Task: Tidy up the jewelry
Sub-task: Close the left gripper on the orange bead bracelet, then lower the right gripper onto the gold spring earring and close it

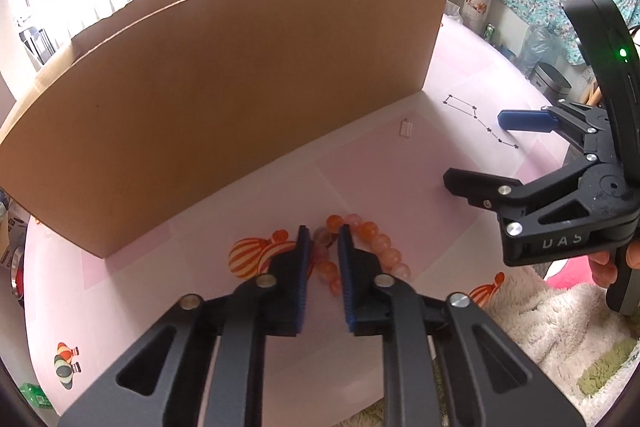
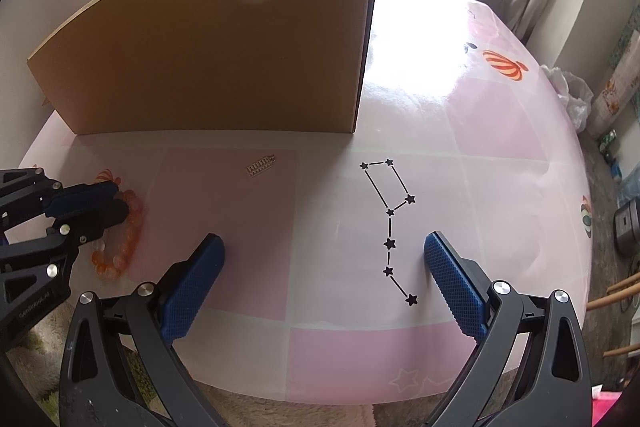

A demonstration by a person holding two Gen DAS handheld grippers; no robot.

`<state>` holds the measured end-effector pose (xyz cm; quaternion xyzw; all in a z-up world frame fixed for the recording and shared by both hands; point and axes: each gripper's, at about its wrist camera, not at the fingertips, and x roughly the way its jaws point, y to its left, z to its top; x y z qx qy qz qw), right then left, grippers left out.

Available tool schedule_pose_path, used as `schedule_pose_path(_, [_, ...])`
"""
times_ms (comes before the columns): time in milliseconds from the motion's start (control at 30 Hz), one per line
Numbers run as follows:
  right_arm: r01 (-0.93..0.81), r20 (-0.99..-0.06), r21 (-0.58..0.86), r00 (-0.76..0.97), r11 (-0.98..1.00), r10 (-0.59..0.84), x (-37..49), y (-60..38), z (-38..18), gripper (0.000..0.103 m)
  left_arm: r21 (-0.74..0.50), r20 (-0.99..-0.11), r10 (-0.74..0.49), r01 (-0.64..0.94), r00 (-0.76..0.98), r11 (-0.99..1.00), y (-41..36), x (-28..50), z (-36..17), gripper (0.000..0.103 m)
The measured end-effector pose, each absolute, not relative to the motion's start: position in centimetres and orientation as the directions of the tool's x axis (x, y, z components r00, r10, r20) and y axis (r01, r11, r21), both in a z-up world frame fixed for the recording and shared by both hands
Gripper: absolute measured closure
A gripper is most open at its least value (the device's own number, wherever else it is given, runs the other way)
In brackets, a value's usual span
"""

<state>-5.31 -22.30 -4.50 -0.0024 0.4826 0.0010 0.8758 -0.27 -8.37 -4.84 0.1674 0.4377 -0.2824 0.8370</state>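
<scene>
An orange and pink bead bracelet point(image 1: 376, 247) lies on the pink tablecloth point(image 1: 248, 211) near its front edge. My left gripper point(image 1: 323, 237) is shut on one side of the bracelet, with beads pinched between its blue pads. In the right wrist view the same bracelet point(image 2: 130, 243) shows at the far left under the left gripper point(image 2: 116, 203). A small silver rectangular jewelry piece point(image 2: 261, 166) lies flat in front of the cardboard box, also seen as the silver piece point(image 1: 405, 127). My right gripper point(image 2: 324, 247) hovers open over the cloth with nothing between its fingers.
A tall brown cardboard box point(image 2: 220, 47) stands at the back of the table and blocks the far side. A black star constellation print point(image 2: 390, 223) marks the cloth. A fluffy white fabric point(image 1: 540, 319) lies at the table's near edge. A person's fingers point(image 1: 604, 267) hold the right gripper point(image 1: 480, 151).
</scene>
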Motion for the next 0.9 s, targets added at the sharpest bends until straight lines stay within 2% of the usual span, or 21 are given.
schedule_pose_path(200, [-0.03,-0.844,0.025,0.535,0.999,0.038,-5.2,-23.0,-4.2,0.008,0.018,-0.818,-0.345,0.622,0.459,0.783,-8.0,-0.2,-5.0,0.094])
schedule_pose_path(267, [-0.032,-0.832,0.064,0.55,0.997,0.071,-5.3,-23.3,-3.7,0.011,0.015,-0.814,-0.348,0.616,0.465,0.787,-7.8,-0.2,-5.0,0.094])
schedule_pose_path(333, [-0.043,-0.815,0.1,0.57,0.994,0.106,-5.5,-23.3,-3.1,0.023,0.014,-0.806,-0.35,0.606,0.477,0.795,-7.4,-0.2,-4.8,0.094])
schedule_pose_path(367, [-0.048,-0.809,0.106,0.577,0.993,0.114,-5.5,-23.3,-2.9,0.025,0.016,-0.803,-0.346,0.599,0.484,0.8,-7.3,-0.2,-4.7,0.094])
schedule_pose_path(433, [-0.065,-0.796,0.12,0.591,0.991,0.135,-5.4,-23.1,-2.6,0.035,0.025,-0.798,-0.338,0.588,0.498,0.808,-7.0,-0.2,-4.5,0.094])
schedule_pose_path(633, [-0.164,-0.786,0.125,0.585,0.978,0.199,-4.1,-21.7,-2.5,0.055,0.03,-0.8,-0.315,0.558,0.511,0.829,-5.8,0.2,-4.8,0.094])
schedule_pose_path(700, [-0.204,-0.793,0.11,0.571,0.973,0.21,-3.6,-21.3,-2.8,0.066,0.02,-0.802,-0.32,0.558,0.504,0.83,-5.6,0.3,-5.0,0.094])
schedule_pose_path(900, [-0.287,-0.81,0.057,0.547,0.956,0.212,-1.9,-21.3,-3.6,0.078,0.024,-0.804,-0.325,0.572,0.499,0.82,-5.7,0.5,-5.0,0.094])
